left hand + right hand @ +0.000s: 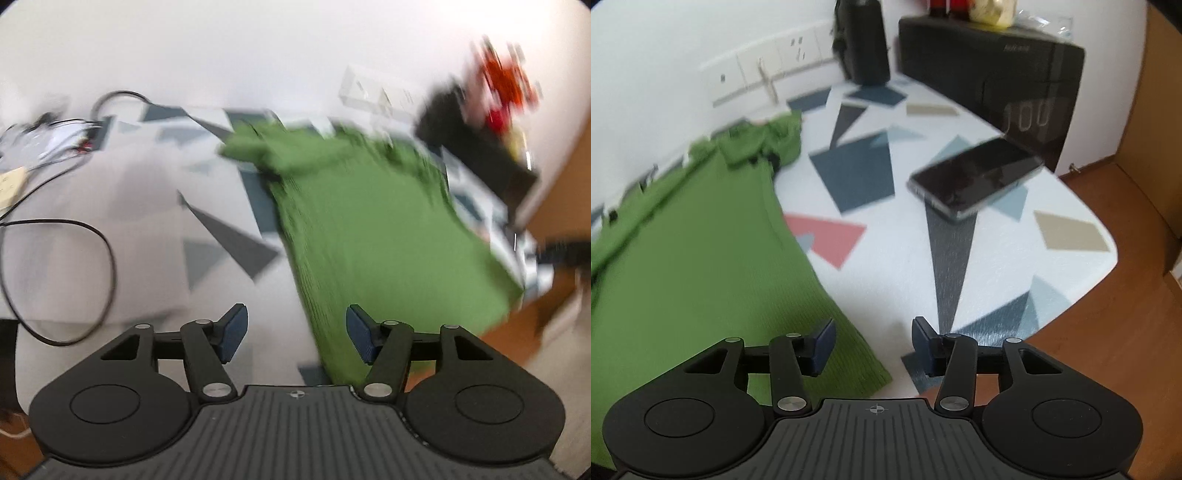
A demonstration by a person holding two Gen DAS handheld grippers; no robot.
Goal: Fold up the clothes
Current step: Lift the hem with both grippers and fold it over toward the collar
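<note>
A green ribbed garment [369, 229] lies spread flat on the patterned table, its bunched collar end toward the wall. In the left wrist view my left gripper [295, 334] hovers over the garment's near left edge, jaws apart with nothing between the blue pads. The picture there is blurred by motion. In the right wrist view the same garment [690, 258] fills the left side, and my right gripper [873, 349] hangs above its near right corner, open and empty. Neither gripper touches the cloth.
A black phone [975, 181] lies on the white tablecloth [1015, 266] with coloured triangles. A black box [993, 62] and a dark bag [864, 40] stand by the wall. Black cables [74, 280] loop at the left. The table edge drops to a wooden floor [1108, 350].
</note>
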